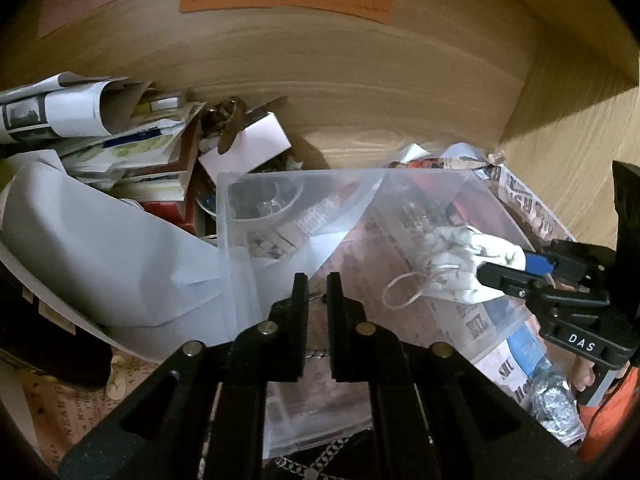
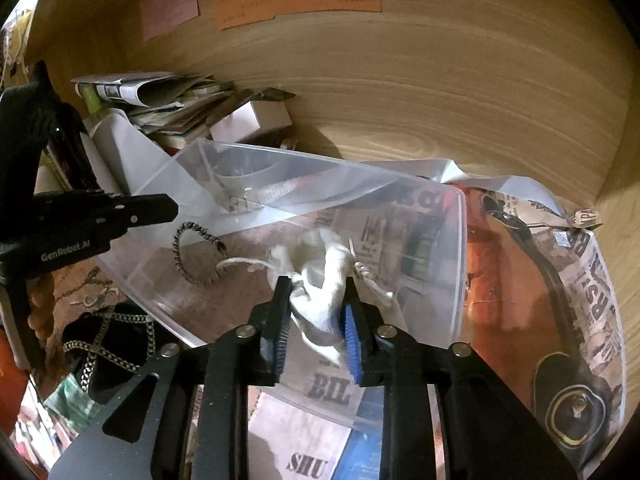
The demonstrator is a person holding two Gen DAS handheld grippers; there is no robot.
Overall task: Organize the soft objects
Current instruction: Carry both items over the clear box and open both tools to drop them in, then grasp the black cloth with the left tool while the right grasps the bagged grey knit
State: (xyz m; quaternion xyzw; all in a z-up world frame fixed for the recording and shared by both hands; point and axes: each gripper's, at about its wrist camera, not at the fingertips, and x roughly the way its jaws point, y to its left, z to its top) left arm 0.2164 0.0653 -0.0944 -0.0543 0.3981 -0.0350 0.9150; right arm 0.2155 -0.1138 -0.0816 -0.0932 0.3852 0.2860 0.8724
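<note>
A clear plastic bin (image 1: 400,184) (image 2: 460,248) lies tilted on newspaper inside a wooden cabinet. My right gripper (image 2: 316,300) (image 1: 500,268) is shut on a crumpled white face mask (image 2: 320,280) (image 1: 452,264) with elastic loops, held over the bin's open mouth. My left gripper (image 1: 317,284) (image 2: 172,208) is at the bin's near left rim, its jaws nearly closed with a narrow gap and nothing visibly between them. A black-and-white braided hair tie (image 2: 196,256) lies inside the bin.
A pile of papers and booklets (image 1: 100,128) and a white box (image 1: 248,144) sit at the back left. A large white sheet (image 1: 100,248) lies left of the bin. A black pouch with a chain (image 2: 108,344) lies in front. Wooden walls (image 1: 360,72) close the back and right.
</note>
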